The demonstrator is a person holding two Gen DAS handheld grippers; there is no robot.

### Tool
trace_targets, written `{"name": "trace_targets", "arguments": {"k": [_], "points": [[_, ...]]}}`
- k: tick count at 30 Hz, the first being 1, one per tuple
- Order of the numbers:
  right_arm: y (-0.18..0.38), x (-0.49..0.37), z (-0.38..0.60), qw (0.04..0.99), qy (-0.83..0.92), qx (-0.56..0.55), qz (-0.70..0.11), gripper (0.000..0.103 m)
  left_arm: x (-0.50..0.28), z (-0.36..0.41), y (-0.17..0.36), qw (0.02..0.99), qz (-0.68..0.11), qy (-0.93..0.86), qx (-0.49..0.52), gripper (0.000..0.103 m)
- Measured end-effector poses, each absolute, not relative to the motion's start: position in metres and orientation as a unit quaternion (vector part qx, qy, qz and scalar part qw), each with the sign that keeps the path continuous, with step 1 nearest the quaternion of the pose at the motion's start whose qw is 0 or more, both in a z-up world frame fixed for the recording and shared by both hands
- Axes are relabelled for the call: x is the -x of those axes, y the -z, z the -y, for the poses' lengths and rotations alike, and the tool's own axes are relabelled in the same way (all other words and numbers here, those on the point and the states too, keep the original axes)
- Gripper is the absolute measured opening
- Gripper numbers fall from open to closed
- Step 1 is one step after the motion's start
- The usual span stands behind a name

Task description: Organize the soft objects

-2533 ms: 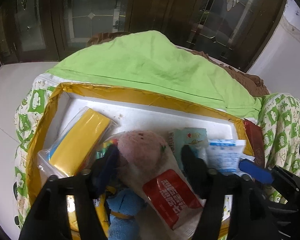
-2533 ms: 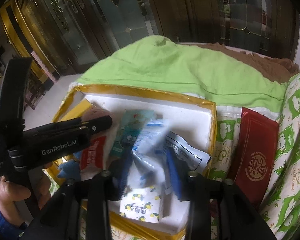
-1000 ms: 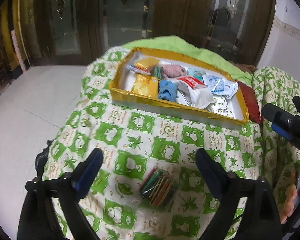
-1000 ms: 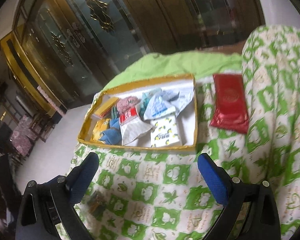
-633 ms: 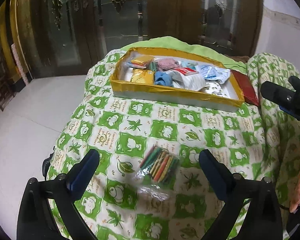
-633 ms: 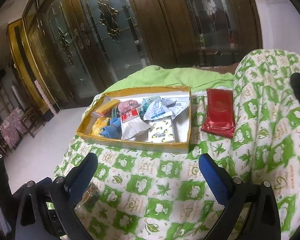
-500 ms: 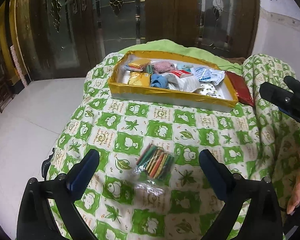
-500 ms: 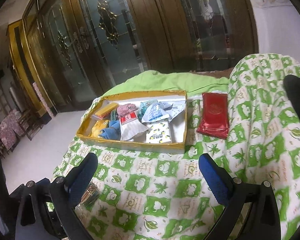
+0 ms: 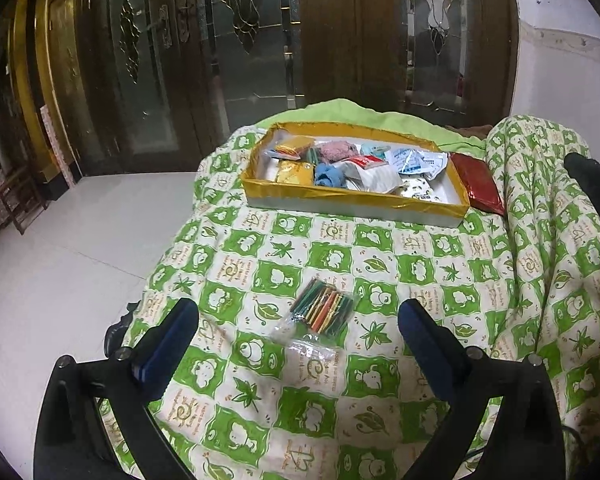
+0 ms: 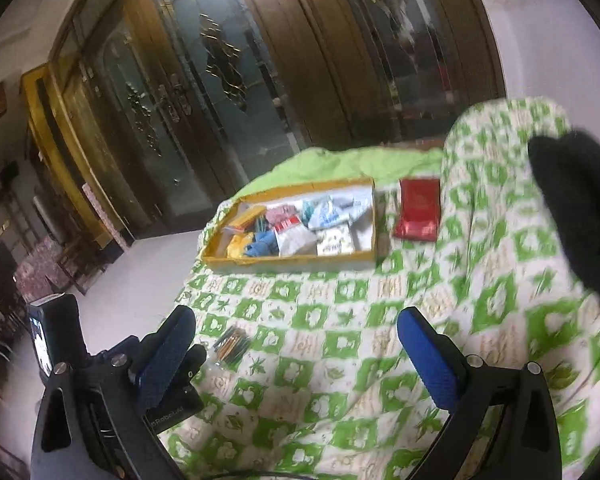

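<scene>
Left hand-held gripper (image 9: 297, 326): fingers apart, empty, over stick packet (image 9: 320, 306).
Right hand-held gripper (image 10: 295, 334): apart, empty.
Box (image 9: 356, 202): filled, on quilt (image 9: 420, 272).

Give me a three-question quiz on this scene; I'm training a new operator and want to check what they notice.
1. True or false: the left gripper is shut on the clear bag of coloured sticks.
2. Where is the red packet? A) inside the gold-edged box B) on the quilt beside it
3. Fill in: the right gripper has its fingers ____.

Key: 1 false; 2 B; 3 open.
</scene>
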State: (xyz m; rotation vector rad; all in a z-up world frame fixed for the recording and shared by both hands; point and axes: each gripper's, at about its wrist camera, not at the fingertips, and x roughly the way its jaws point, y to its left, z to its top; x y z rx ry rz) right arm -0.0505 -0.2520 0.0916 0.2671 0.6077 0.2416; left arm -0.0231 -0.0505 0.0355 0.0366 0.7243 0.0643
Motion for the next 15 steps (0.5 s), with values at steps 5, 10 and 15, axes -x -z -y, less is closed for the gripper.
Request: {"name": "trace_targets", "arguments": {"k": [5,10,15], "points": [[-0.093,0.052,0.246,0.955,-0.114,-0.091,-0.258,0.102,0.027,0.054,-0.039,0.935,-0.353,-0.031,-0.019,0.100],[-0.091,0.052,0.242,0.958,-0.116,-0.076,-0.251,0.102,0.033,0.053,-0.047,0.941,-0.336,-0.038,-0.017,0.100],[-0.089,0.051,0.241,0.959,-0.114,-0.070,-0.250,0.102,0.032,0.047,-0.048,0.942,-0.335,-0.034,-0.004,0.100]]}}
